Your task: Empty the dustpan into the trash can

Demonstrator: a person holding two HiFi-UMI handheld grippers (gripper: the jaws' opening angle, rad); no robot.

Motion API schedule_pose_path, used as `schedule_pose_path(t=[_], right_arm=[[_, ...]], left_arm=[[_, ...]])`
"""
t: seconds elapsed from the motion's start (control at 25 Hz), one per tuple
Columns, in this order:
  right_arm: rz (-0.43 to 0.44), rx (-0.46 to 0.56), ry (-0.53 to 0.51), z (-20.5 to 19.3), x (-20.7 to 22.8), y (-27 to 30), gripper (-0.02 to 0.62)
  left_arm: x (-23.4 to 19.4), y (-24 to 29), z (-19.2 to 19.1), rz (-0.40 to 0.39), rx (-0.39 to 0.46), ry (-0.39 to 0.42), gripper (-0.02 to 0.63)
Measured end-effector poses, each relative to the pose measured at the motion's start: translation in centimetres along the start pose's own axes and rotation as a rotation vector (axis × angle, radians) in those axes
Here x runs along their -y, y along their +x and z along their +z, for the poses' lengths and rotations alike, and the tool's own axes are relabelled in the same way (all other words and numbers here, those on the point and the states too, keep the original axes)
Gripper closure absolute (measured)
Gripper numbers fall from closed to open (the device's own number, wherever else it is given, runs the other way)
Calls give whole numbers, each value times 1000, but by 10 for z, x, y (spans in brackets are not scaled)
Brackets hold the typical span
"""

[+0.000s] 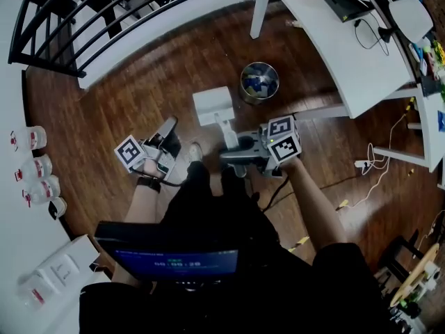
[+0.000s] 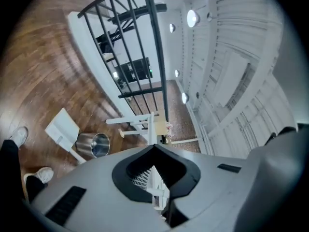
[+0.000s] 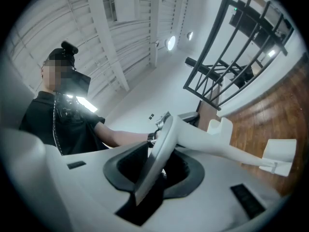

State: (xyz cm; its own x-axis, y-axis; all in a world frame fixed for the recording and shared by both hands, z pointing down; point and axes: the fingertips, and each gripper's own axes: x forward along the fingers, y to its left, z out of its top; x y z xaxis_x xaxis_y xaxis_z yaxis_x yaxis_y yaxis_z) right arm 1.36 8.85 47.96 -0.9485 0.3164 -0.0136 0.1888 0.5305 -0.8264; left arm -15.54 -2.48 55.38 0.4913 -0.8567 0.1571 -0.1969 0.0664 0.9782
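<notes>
The white dustpan (image 1: pixel 212 106) hangs low over the wooden floor, just left of the round metal trash can (image 1: pixel 259 82), which holds blue and white scraps. My right gripper (image 1: pixel 240 152) is shut on the dustpan's handle (image 3: pixel 203 141); in the right gripper view the pan (image 3: pixel 280 151) sticks out at the far right. My left gripper (image 1: pixel 167 134) is to the left of the handle, apart from it, shut with nothing in it. The left gripper view shows the closed left gripper (image 2: pixel 157 187), with the dustpan (image 2: pixel 63 127) and trash can (image 2: pixel 94 144) below at the left.
A white table (image 1: pixel 348 54) stands right of the can, with cables and a power strip (image 1: pixel 368 162) on the floor beyond. A black railing (image 1: pixel 69 19) runs along the back left. Several bottles (image 1: pixel 31 165) stand on a white counter at the left. The person's shoe (image 1: pixel 195 152) is below the dustpan.
</notes>
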Motion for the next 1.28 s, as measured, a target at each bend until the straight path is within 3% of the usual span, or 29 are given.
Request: schedule_pose_path(t=[0.16,0.44,0.72,0.92,1.0,1.28], right_arm=[[-17,-8,27,1,31,9,495],[-48,83,100,20,77,14,499],[-76,114,131,33,105,24,502],[-93,156,153,37,120,20,503],[-95,171,163,38,125,21,505],[-96,173,200,28,141,22,511]], left_arm=[[34,2,20,-75,-42,128,604],[72,15,52,-114,-78,379,604],[77,21,92,-20,-23,698,604],[82,22,114,97,32,897,604],[83,20,118,99,29,928,604],[86,11,128,93,71,900,604]])
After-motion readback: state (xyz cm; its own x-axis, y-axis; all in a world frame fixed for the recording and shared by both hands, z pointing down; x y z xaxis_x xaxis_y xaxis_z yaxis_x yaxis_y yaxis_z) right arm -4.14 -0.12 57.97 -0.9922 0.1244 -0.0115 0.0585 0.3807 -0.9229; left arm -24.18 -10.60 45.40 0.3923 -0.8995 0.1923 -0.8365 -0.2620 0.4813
